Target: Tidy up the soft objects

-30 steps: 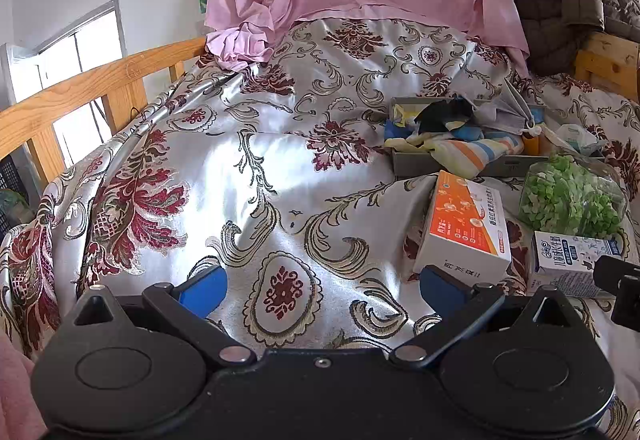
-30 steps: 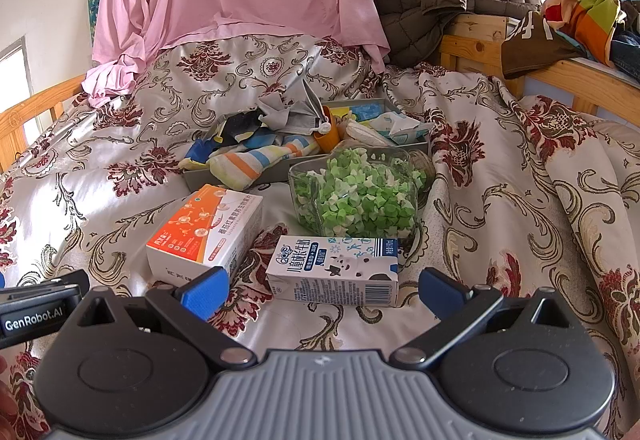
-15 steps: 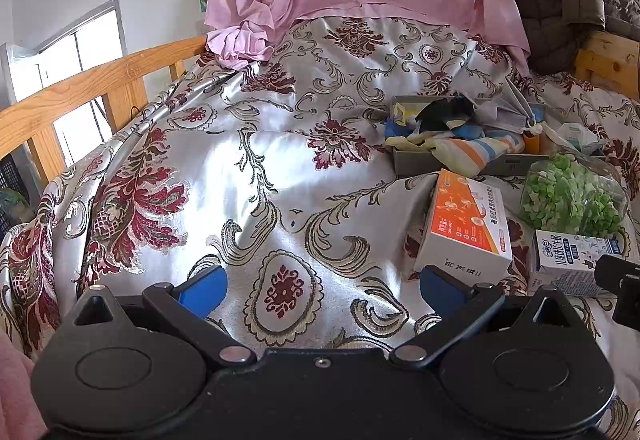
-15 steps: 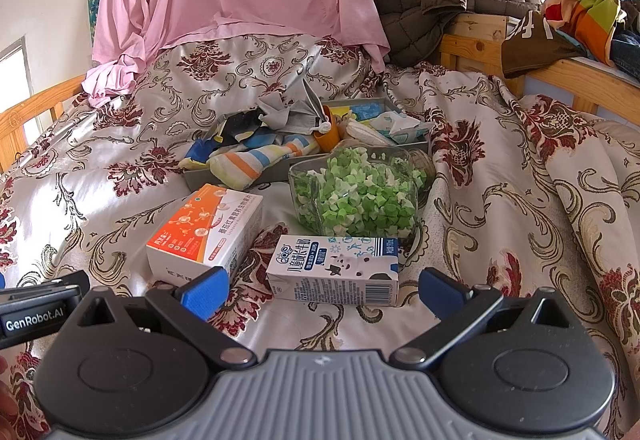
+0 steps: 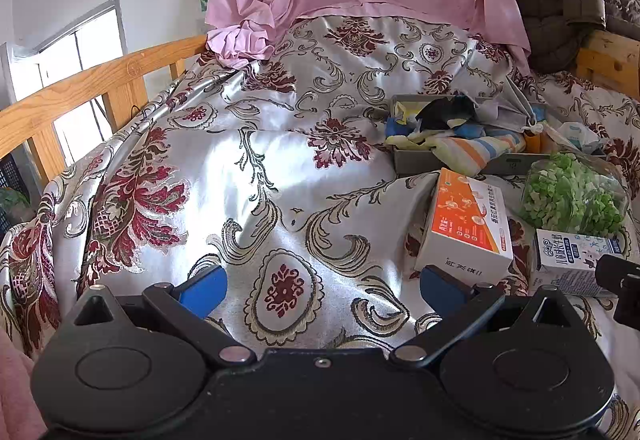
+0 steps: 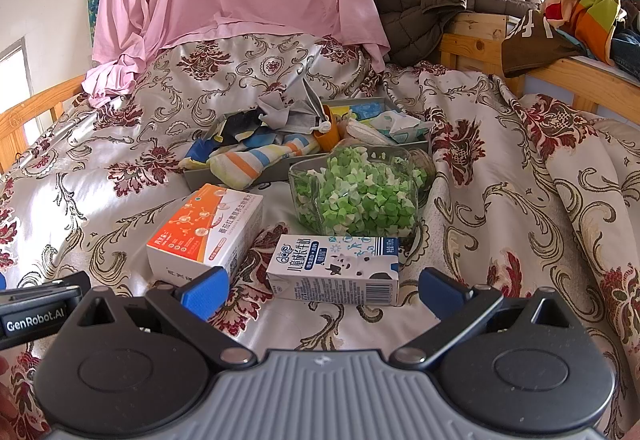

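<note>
Kept the left tongs (image 5: 320,290) wide open over the shiny bedspread (image 5: 240,179), with nothing between them. Saw no change there in the last second. Found an orange box (image 5: 466,224) lying to the right of them, just in front of a grey tray (image 5: 416,163). Saw the soft things piled in that tray: a striped sock (image 6: 248,159) hanging over the front wall, dark and grey cloths (image 6: 288,111) behind it, and a tissue pack (image 6: 400,123) at the right end. Found a milk carton (image 6: 336,268) and a jar of green paper bits (image 6: 356,195) further right, near each other on the bedspread. Held the right tongs (image 6: 320,290) wide open too, empty, just in front of the carton. Moved nothing, so could not tell a sorting yet to come from a finished one.
</note>
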`<state>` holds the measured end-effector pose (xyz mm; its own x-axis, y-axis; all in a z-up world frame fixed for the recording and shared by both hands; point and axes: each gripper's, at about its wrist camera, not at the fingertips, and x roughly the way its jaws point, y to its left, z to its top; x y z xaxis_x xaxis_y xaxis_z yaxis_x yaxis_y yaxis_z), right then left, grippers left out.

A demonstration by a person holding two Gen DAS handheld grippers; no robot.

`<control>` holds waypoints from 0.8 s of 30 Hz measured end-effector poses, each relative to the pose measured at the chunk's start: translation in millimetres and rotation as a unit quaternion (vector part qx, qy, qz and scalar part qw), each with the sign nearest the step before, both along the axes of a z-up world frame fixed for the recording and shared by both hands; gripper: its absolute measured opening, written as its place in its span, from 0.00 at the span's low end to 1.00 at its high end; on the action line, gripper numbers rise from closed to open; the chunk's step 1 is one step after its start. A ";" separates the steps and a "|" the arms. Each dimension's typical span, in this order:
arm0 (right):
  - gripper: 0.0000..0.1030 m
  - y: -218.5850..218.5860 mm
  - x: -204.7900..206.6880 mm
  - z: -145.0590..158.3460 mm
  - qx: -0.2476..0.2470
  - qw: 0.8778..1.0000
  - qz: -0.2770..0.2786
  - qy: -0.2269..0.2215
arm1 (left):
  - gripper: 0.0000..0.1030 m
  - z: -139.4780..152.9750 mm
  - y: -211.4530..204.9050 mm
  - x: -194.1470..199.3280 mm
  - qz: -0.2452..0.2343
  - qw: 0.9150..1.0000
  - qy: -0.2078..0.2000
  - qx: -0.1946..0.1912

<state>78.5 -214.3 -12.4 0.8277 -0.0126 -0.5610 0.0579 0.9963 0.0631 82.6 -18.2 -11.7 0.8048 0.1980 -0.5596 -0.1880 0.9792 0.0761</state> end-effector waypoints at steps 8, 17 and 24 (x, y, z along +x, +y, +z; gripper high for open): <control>1.00 -0.3 0.1 0.0 0.000 1.000 0.000 0.000 | 0.99 -2.2 2.5 -2.5 0.005 1.000 0.002 -0.001; 1.00 0.0 0.1 -0.1 0.000 1.000 0.000 0.000 | 0.99 -0.7 2.2 -6.5 0.004 1.000 0.015 -0.002; 1.00 0.8 -0.3 -2.4 0.001 1.000 0.000 0.003 | 0.99 0.7 2.0 -7.5 0.003 1.000 0.012 -0.001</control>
<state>78.2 -213.5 -14.8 0.8244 -0.0105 -0.5659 0.0578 0.9962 0.0657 75.0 -16.3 -11.0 0.7896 0.2020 -0.5795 -0.1918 0.9782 0.0796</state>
